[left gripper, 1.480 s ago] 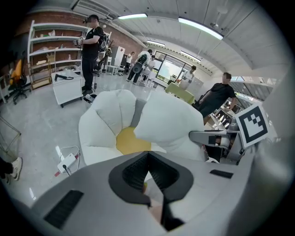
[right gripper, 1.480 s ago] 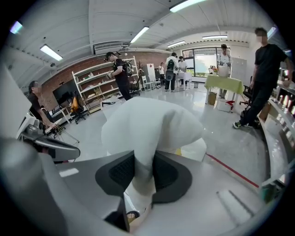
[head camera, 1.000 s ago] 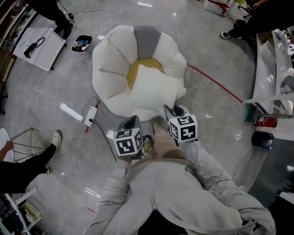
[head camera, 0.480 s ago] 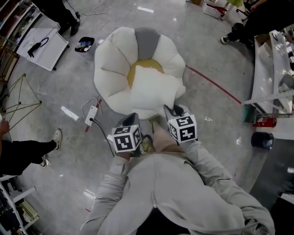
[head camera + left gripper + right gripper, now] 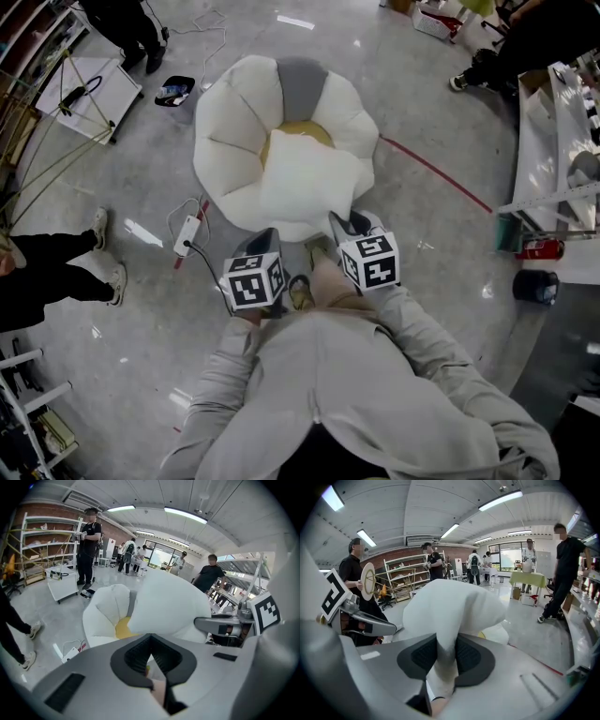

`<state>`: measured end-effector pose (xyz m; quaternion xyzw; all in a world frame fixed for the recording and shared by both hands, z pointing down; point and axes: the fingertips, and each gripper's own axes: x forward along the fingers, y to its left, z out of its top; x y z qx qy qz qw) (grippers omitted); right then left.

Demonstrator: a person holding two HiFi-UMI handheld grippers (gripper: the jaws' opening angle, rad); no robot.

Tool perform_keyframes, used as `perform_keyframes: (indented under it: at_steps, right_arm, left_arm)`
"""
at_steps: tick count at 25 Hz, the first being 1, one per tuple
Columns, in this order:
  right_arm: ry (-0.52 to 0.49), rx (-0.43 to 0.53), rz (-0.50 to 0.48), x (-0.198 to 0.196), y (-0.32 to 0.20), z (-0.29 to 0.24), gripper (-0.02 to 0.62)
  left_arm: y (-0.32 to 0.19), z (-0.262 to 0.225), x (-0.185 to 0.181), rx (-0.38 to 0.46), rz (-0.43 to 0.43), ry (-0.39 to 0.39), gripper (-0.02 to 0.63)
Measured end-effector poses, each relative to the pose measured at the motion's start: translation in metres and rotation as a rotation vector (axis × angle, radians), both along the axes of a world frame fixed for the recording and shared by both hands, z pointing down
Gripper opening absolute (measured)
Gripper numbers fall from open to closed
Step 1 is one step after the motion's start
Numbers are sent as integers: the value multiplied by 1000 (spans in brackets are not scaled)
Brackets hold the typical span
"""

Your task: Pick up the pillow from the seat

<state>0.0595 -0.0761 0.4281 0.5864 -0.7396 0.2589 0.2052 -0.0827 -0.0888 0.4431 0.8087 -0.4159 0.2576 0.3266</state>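
Clutter first: in the head view a power strip (image 5: 186, 236) and its cable (image 5: 212, 274) lie on the floor just off the lower left of the flower-shaped seat (image 5: 230, 112). A bystander's legs (image 5: 56, 277) stand at the left edge and a white cart (image 5: 98, 103) is parked upper left. A red line (image 5: 441, 171) runs down the floor to the right of the seat, and further right there's a white bench (image 5: 542, 141) with a red extinguisher (image 5: 542, 248) below it. The pillow (image 5: 309, 178) sits over the yellow middle and lower petals of the seat, its near edge reaching down to both grippers; can't tell if it touches the seat. The right gripper (image 5: 446, 644) has its pads clamped on a thick fold of the pillow. The left gripper (image 5: 151, 646) has its jaws nearly together with what looks like just a thin bit of white cloth pinched between them. Both grippers are just below the seat's lower rim, right above the wearer's shoe (image 5: 300, 295). The most open floor (image 5: 422, 94) is at upper right, between the seat and the bench; the lower left is tighter because of the strip and cable.
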Motion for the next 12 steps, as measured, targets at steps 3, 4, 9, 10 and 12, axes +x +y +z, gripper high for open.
perform_keyframes:
  at_steps: [3, 4, 9, 10, 12]
  right_arm:
    - [4, 3, -5, -4, 0, -1, 86]
    - [7, 2, -6, -5, 0, -1, 86]
    - [13, 1, -5, -5, 0, -1, 86]
    - [14, 2, -6, -5, 0, -1, 86]
    - [15, 5, -9, -8, -1, -1, 86]
  left_arm:
    - [-1, -1, -3, 4, 0, 1, 5]
    - [-1, -2, -4, 6, 2, 2, 5]
    - [-2, -4, -2, 8, 9, 4, 5]
    - [-2, -4, -2, 9, 11, 4, 5]
    - [-2, -3, -2, 11, 14, 4, 4]
